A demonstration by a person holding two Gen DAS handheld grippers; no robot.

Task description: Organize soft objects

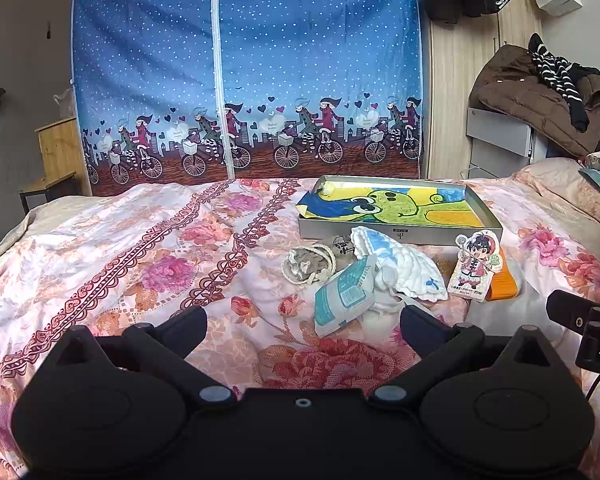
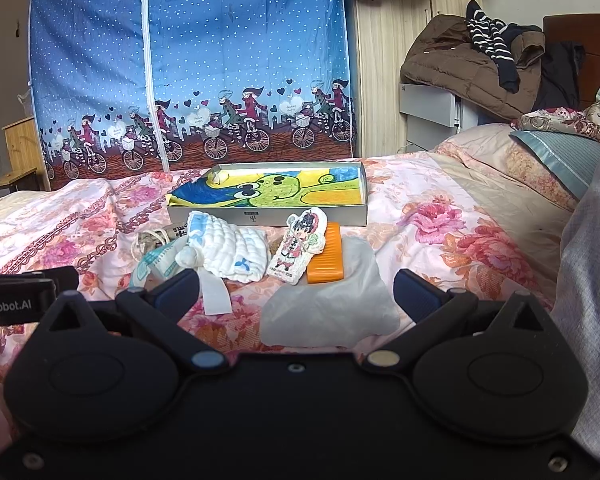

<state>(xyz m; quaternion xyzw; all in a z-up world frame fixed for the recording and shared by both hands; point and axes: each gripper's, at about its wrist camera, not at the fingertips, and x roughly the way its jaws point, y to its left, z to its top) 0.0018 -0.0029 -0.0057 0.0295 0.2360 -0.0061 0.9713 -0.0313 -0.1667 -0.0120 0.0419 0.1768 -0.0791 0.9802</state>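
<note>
Left wrist view: left gripper (image 1: 303,322) spread wide, nothing between the fingers, hovering over the floral bedspread (image 1: 140,264). Soft pile lies ahead at 12 to 1 o'clock, just past the fingertips: teal-white packet (image 1: 342,294) nearest, white quilted cloth (image 1: 396,264) behind it at 1 o'clock, grey drawstring pouch (image 1: 310,262) at 12 o'clock, touching the packet. Cartoon-figure plush (image 1: 474,266) at 2 o'clock leaning over an orange comb (image 1: 502,284). Grey tray (image 1: 400,234) with a green-yellow printed towel (image 1: 388,206) sits behind the pile, at 12 to 1 o'clock. Other gripper's body pokes in at 3 o'clock.

Right wrist view: right gripper (image 2: 296,292) also spread, empty. A translucent plastic bag (image 2: 332,304) lies right between the fingers (contact with them unclear). Comb (image 2: 326,256) and plush (image 2: 298,242) just beyond at 12 o'clock, side by side, touching. White cloth (image 2: 228,248) at 11 o'clock, packet (image 2: 152,264) and pouch (image 2: 148,240) at 10 o'clock. Tray (image 2: 268,216) behind them all at 12 o'clock.
</note>
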